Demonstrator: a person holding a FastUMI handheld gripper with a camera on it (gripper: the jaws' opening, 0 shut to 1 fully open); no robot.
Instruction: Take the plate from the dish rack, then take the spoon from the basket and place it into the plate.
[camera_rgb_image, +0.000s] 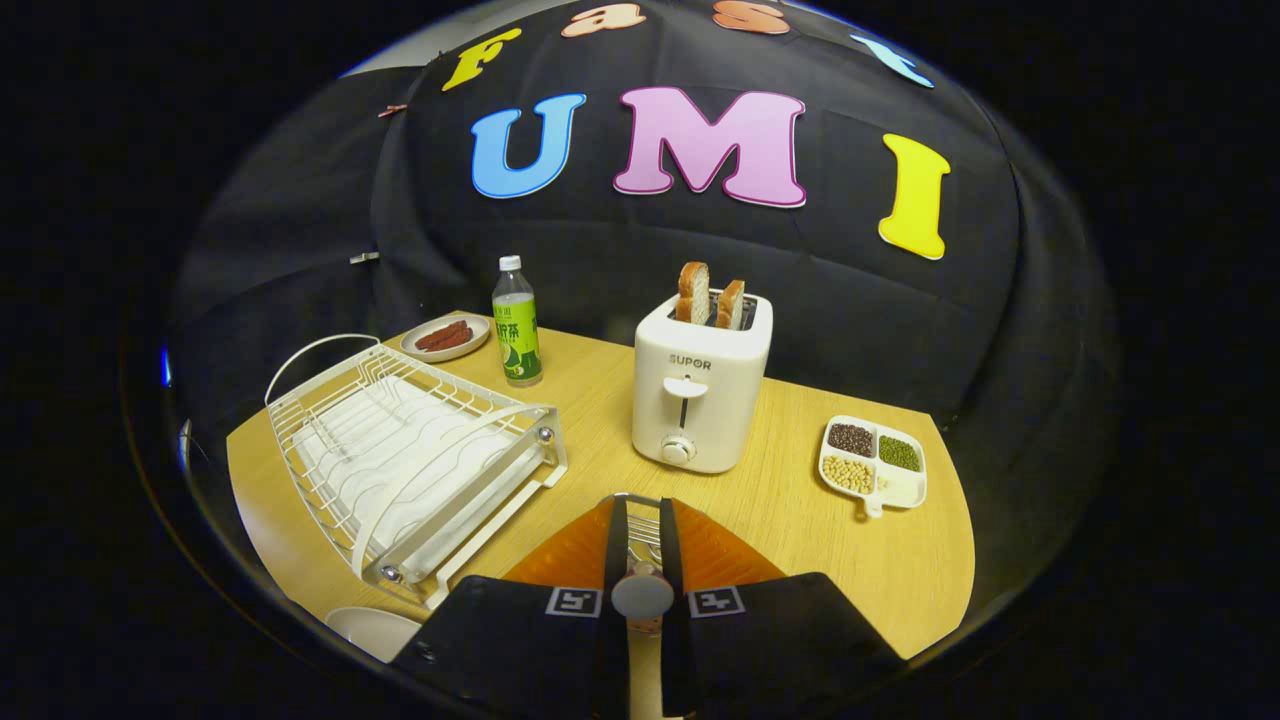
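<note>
From the gripper view, the tongs (642, 506) are clamped on the spoon (642, 593), with the wire basket (648, 532) just ahead between the tips. The plate (372, 630) sits on the counter (800, 520) by the dish rack's (410, 460) near corner. Best to lift straight up clear of the wires, then swing left and set the spoon down low.

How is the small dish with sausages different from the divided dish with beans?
The sausage dish is round with one open well and sits beyond the dish rack, next to the bottle. The bean dish is squarish, split into four compartments, has a small handle, and lies beside the toaster. Both are pale and rest flat on the table.
</note>
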